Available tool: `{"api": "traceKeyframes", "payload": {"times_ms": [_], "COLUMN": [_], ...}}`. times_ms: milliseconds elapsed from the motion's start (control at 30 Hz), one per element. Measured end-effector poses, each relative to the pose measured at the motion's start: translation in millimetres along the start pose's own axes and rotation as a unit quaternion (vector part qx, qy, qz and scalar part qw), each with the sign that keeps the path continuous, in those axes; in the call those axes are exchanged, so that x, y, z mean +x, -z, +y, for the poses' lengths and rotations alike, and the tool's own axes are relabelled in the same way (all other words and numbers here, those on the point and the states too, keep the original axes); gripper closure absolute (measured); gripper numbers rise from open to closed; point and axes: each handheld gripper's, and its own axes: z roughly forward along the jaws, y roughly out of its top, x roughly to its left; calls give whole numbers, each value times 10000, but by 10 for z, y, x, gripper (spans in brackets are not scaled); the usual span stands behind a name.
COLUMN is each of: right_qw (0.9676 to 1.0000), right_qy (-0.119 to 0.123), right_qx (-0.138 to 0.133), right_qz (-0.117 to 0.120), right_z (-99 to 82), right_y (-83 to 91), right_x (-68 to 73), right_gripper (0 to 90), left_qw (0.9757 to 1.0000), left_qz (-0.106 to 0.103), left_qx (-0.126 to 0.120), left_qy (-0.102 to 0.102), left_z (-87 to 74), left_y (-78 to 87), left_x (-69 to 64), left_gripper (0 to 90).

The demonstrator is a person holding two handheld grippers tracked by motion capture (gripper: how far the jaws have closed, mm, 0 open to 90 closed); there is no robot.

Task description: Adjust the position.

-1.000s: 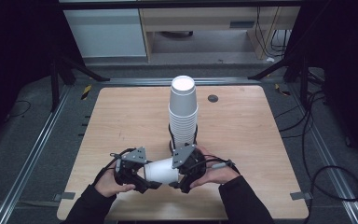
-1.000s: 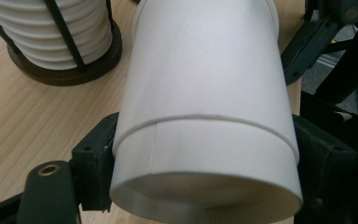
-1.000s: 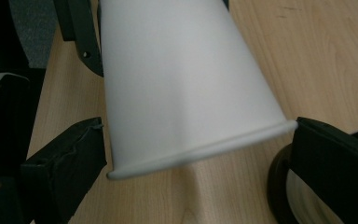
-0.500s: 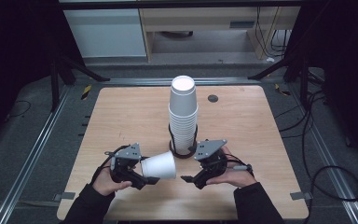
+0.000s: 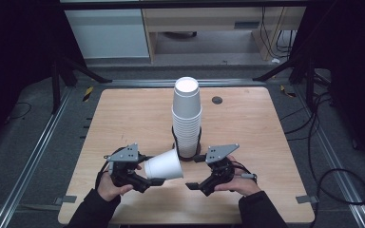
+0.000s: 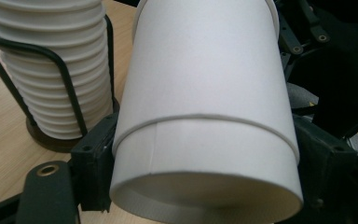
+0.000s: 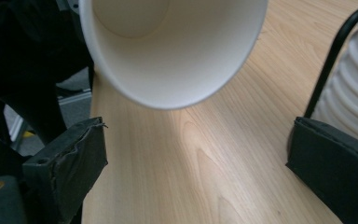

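Observation:
A white paper cup (image 5: 164, 165) lies on its side in the air just above the wooden table (image 5: 123, 114), mouth turned to the right. My left gripper (image 5: 158, 171) is shut on its lower half. In the left gripper view the cup (image 6: 205, 116) sits base-first between the two black pads of my left gripper (image 6: 209, 172). My right gripper (image 5: 193, 172) stands open a short way right of the cup's mouth, apart from it. In the right gripper view the cup's open mouth (image 7: 172, 51) hangs above and beyond the empty gap of my right gripper (image 7: 200, 177).
A tall stack of white cups (image 5: 187, 118) stands upside down in a black wire holder (image 5: 175, 142) at the table's middle, just behind both grippers. It shows close beside the held cup (image 6: 51, 70) and at the right edge (image 7: 354, 93). A dark round hole (image 5: 217, 100) lies further back.
My right gripper was at the cup's mouth a second ago; it has drawn away to the right and stands open. The left gripper has kept the cup and barely moved.

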Motion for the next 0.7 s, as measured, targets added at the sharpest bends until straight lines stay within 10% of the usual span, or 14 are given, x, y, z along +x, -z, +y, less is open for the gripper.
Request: {"api": "traceKeyframes", "payload": {"times_ms": [700], "right_qw": [9980], "right_qy": [114], "right_qx": [-218], "right_qz": [578], "right_z": [48], "right_y": [-139], "right_x": [97], "right_gripper": [50], "left_qw": [9980], "left_qz": [-518], "left_qx": [329], "left_qy": [-141], "left_z": [-33], "left_y": [-201], "left_x": [-75], "left_gripper": [205]}}
